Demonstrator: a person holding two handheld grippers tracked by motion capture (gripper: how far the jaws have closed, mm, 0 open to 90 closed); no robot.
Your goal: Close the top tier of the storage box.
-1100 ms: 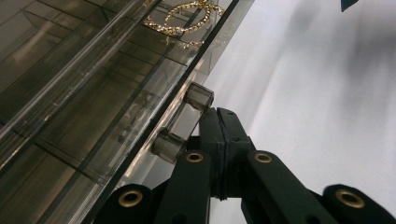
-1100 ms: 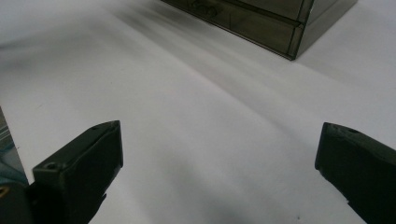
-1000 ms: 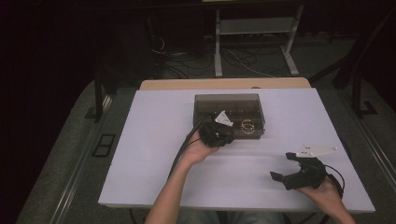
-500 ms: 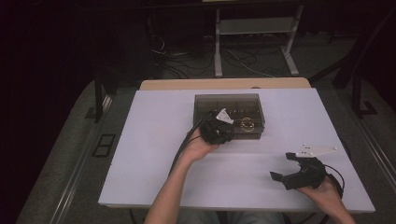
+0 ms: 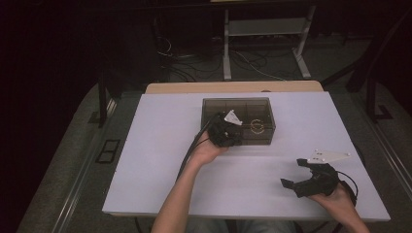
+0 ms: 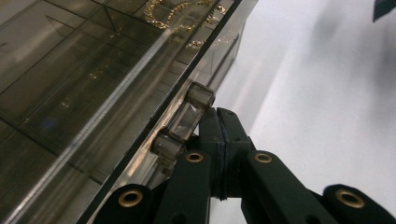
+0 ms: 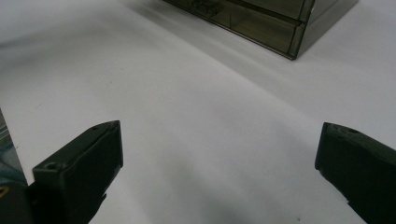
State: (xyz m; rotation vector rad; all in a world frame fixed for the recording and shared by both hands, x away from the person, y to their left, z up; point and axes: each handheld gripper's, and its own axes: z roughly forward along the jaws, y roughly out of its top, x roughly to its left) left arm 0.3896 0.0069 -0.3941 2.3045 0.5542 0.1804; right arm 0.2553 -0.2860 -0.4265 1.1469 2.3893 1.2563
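My left gripper (image 5: 228, 132) sits at the near front edge of the smoky transparent organizer box (image 5: 252, 108), which stands toward the far middle of the white table (image 5: 155, 160). In the left gripper view my jaws are pressed fully together, pad against pad, with their tips right against the clear plastic latch (image 6: 184, 126) on the box's front edge; I cannot tell whether a lip of that latch is pinched between them. Through the tinted lid I see dividers and a gold chain (image 6: 173, 10) lying in a far compartment. My right gripper (image 5: 302, 175) rests near the right front corner of the table, well apart from the box, its jaws spread wide with nothing between them but bare tabletop; its view shows the box's corner (image 7: 299, 32) farther off.
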